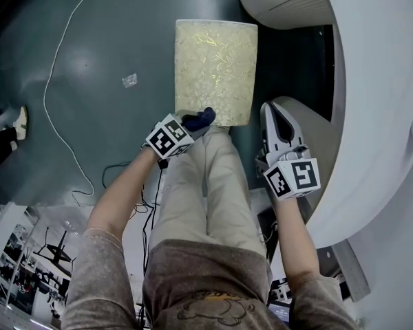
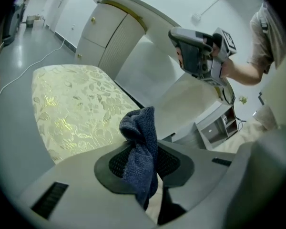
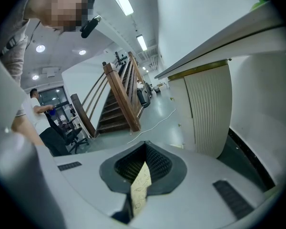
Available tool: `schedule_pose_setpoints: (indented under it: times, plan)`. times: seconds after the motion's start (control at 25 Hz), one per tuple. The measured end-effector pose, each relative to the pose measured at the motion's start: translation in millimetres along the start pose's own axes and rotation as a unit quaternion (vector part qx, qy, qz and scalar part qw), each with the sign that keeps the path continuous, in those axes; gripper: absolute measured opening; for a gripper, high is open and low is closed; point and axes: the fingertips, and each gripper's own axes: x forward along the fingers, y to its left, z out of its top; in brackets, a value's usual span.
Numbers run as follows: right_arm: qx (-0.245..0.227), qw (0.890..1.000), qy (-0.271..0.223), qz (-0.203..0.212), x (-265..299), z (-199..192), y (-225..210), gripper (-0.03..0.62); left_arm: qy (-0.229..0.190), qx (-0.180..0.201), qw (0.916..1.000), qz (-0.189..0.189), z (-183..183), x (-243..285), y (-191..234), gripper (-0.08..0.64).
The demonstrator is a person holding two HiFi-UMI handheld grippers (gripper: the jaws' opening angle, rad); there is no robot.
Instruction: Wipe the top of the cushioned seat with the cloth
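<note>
Left gripper view: my left gripper (image 2: 145, 162) is pinching the fuzzy blue cloth (image 2: 140, 128) at the brocade seat's (image 2: 71, 113) near edge; my right gripper (image 3: 143, 173) is hanging closed.

left claw (image 1: 193, 124), right claw (image 1: 274, 115): grey shells, black-white marker cubes (image 1: 168, 137) | shirt (image 1: 213, 287): mottled brown | trousers (image 1: 217, 184): beige

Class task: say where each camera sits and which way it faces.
Head view: on the head, looking down at the cushioned seat; arms, legs show.
Left gripper view: on left gripper, facing seat past clamped cloth; right gripper shows.
Right gripper view: on right gripper, facing a staircase; shirt shows.
Shared: seat, cloth in first two.
</note>
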Motion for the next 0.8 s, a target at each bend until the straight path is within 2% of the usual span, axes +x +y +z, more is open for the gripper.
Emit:
schedule_pose_setpoints:
  times: [0.12, 0.36, 0.56, 0.8]
  plan:
    - [0.004, 1.0, -0.001, -0.003, 0, 0, -5, 0.005, -0.053, -0.017, 0.9984, 0.013, 43, -16, 22, 0.1]
    - [0.011, 1.0, 0.0, -0.007, 3, -1, -15, 0.005, -0.122, 0.01, 0.9901, 0.067, 131, -54, 81, 0.1]
    - [0.019, 1.0, -0.003, -0.008, 9, 2, -19, 0.005, -0.136, 0.035, 0.983, 0.119, 187, -74, 131, 0.1]
    - [0.027, 1.0, -0.002, -0.003, 18, 2, -20, 0.005, -0.137, 0.034, 0.9739, 0.178, 230, -80, 192, 0.1]
